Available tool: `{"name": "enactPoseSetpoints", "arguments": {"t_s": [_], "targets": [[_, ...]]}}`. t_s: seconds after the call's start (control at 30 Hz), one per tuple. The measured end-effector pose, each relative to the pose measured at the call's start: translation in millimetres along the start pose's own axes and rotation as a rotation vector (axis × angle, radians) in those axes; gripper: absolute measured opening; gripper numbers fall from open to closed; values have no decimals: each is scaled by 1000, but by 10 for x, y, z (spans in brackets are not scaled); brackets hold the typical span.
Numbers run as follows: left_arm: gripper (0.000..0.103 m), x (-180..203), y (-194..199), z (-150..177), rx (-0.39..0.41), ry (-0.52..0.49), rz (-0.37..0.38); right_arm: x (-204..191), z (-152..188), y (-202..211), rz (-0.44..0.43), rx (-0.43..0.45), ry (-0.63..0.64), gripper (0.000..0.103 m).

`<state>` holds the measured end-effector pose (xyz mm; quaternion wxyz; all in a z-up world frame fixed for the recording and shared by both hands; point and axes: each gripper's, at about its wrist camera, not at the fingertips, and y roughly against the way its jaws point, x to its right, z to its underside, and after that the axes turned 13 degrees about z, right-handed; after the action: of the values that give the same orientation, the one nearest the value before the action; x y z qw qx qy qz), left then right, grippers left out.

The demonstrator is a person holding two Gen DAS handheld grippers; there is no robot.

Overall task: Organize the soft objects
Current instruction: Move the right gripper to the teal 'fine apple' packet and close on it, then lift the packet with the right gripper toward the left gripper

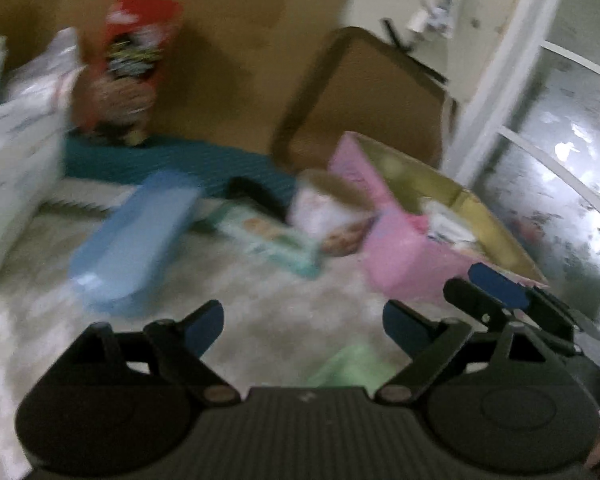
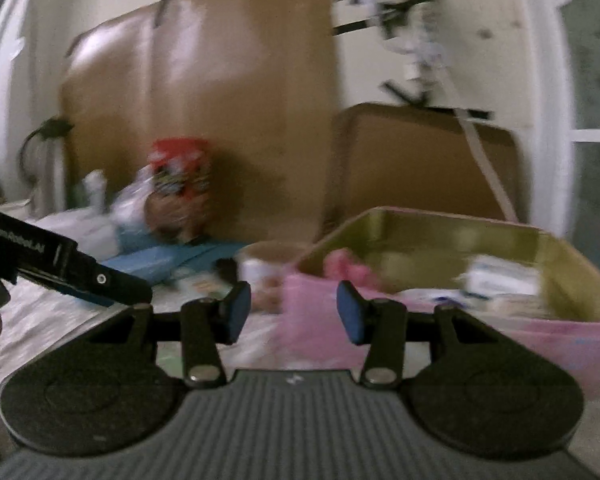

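Note:
Both views are motion-blurred. A pink box with a gold inside holds soft packs; it also shows in the right wrist view. A blue pack, a green-white wipes pack and a white roll-shaped pack lie on the pale bedding left of the box. My left gripper is open and empty above the bedding, with a green item below it. My right gripper is open and empty just before the box's near wall. The right gripper also shows at the right in the left wrist view.
A red snack bag stands against a brown cardboard wall, on a teal cloth. White packs are stacked at far left. A brown panel leans behind the box. A window is at right.

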<state>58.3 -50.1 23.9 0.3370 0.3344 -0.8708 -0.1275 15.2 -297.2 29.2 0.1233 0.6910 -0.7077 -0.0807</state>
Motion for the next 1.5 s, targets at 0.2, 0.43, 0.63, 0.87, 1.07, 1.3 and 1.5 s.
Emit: {"name": "enactPoseSetpoints", "arguments": {"t_s": [0.2,0.43,0.63,0.87,1.07,1.3,1.5], "targets": [[90,-408,201,118,32,75,-71,-356,-65,-312,-125,-98,114,50],[90,-515,273,192,91,56,-62,-675,-248,-880,-167,-162,239,50],[90,-625,339,206,135,121,-13,-978,-369,-1330,-238,-238,314,50],[93,-693,379,211,163,156,12,-1269,-395,-1751,-242,-331,413,50],[94,-732,402,216,176,175,24,-1204,-405,-1592,-283,-373,409,48],[95,-750,410,213,178,186,32,-1121,-250,-869,-368,-343,408,49],[95,-738,419,220,178,182,36,-797,-189,-634,-346,-313,363,91]]}}
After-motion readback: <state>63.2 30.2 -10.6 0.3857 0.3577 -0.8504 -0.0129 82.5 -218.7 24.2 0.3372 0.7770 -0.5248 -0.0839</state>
